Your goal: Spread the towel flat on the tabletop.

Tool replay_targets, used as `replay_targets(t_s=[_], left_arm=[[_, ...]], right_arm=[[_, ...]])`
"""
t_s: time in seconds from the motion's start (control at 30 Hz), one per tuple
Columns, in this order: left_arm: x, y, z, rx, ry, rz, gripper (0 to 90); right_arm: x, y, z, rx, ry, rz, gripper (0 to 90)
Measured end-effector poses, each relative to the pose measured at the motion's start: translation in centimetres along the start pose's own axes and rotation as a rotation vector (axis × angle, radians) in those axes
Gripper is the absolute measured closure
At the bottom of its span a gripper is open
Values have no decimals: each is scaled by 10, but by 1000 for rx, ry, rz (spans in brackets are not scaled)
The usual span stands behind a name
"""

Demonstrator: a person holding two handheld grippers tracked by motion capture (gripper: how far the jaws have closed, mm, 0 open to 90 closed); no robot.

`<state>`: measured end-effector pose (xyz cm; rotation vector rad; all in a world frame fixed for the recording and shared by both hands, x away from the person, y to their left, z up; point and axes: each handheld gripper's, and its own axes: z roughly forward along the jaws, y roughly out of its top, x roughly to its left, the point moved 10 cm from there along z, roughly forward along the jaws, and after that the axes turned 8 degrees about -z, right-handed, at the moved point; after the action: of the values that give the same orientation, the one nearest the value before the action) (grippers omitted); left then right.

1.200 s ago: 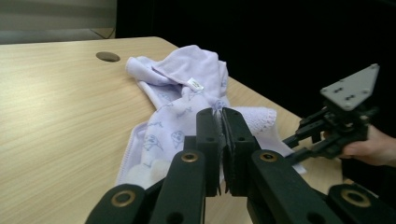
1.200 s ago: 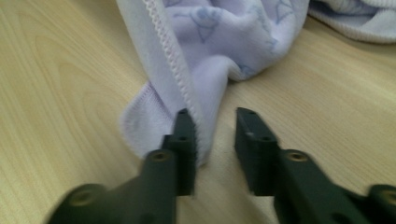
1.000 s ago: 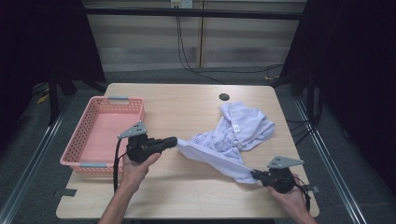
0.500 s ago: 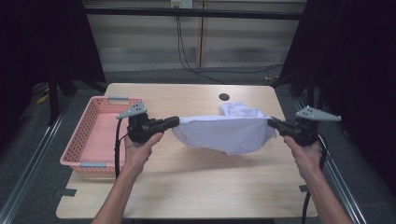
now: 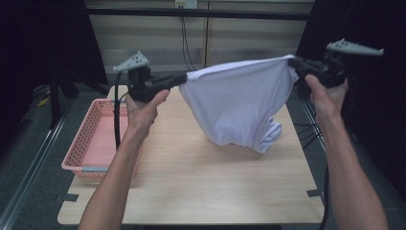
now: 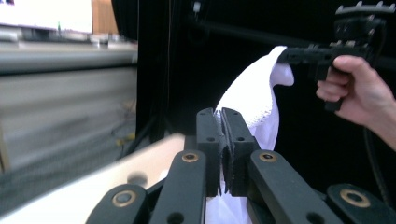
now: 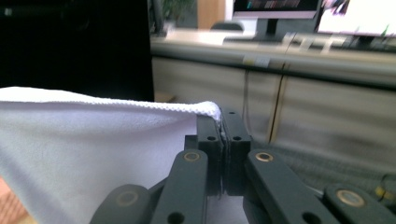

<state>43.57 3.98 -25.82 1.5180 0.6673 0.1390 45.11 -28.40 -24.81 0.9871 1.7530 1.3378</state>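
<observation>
A white garment (image 5: 239, 103) hangs stretched between my two grippers, high above the wooden table (image 5: 191, 177). My left gripper (image 5: 184, 78) is shut on its left top corner. My right gripper (image 5: 292, 61) is shut on its right top corner. The cloth's lower folds (image 5: 265, 136) dangle just over the tabletop. In the left gripper view the jaws (image 6: 223, 116) pinch the white garment (image 6: 254, 100), and the other hand with its gripper (image 6: 310, 53) is seen beyond. In the right gripper view the jaws (image 7: 223, 116) clamp the hem of the white garment (image 7: 93, 140), which spreads to the left.
A pink plastic basket (image 5: 86, 143) sits on the table's left side, below my left forearm. Metal rails run along the floor on both sides. Cabinets and cables stand behind the table's far edge.
Both hands have risen well above the table and moved apart. The garment, crumpled on the table before, now hangs spread between the grippers.
</observation>
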Motion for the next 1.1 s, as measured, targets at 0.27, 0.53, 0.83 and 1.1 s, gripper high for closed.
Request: replay_targets(t_s=[0.27, 0.53, 0.83, 1.1], left_arm=[[-19, 24, -15, -16, -17, 51, 871], [-20, -126, -49, 168, -87, -70, 870], [-49, -235, -90, 349, -145, -119, 857], [-34, -281, -117, 423, -108, -177, 706]], right_arm=[[14, 39, -31, -97, 30, -51, 888], [72, -97, -61, 90, 179, -25, 888], [138, -219, -123, 293, 289, -29, 886], [168, -274, -146, 343, 375, 23, 575]])
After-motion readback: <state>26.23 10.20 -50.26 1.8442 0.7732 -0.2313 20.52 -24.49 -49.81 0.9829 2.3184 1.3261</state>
